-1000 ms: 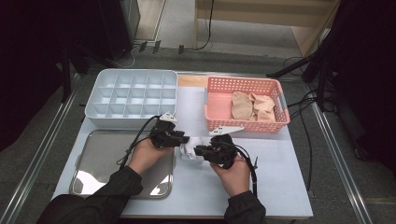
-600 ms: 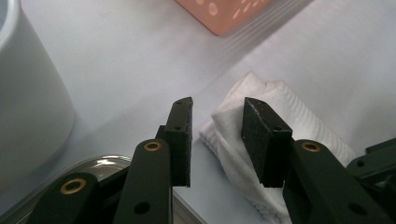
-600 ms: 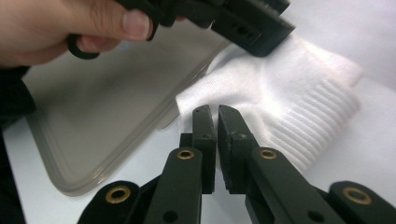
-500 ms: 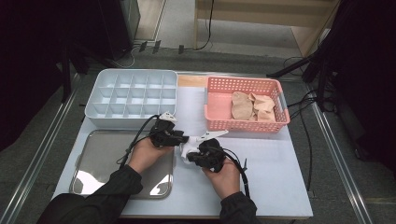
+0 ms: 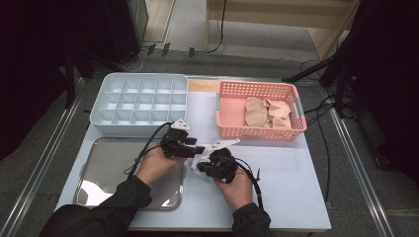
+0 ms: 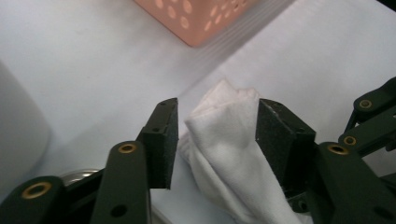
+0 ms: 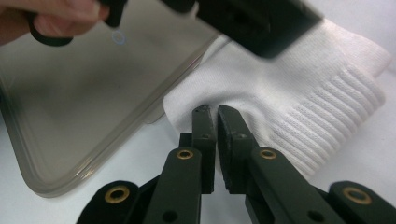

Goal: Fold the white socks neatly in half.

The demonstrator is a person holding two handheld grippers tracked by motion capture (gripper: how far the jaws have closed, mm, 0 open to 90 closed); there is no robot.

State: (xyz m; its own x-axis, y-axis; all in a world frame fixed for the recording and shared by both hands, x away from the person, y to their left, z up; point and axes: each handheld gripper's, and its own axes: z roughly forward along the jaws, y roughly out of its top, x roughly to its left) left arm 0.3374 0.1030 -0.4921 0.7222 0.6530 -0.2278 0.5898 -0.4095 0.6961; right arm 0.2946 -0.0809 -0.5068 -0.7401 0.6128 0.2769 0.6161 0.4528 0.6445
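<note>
**A:** Where do you stand with the white knitted sock [image 7: 299, 88]?

**B:** Early, by my reading. The sock lies on the pale bench [image 5: 296, 197], between your two hands, just off the right edge of the shallow steel tray [image 5: 99, 173]. Your right gripper [image 7: 211, 114] has its fingers nearly closed on a fold of the sock's edge, with only a sliver of gap between them. Your left gripper [image 6: 217, 133] has its fingers spread wide, one on each side of the sock's bunched end, not yet pressing on it.

**A:** So what is done?

**B:** One grip is made. The sock looks folded over itself, though I cannot tell how neatly.

**A:** And what is left?

**B:** You have yet to close the left fingers, finish the fold or roll, and put the sock away. The white plastic box with its grid of compartments [image 5: 141, 101] looks unfilled, so that is probably where it goes. More beige socks [image 5: 267, 112] wait in the pink perforated basket [image 5: 259, 132], so I judge most of the work lies ahead.
</note>
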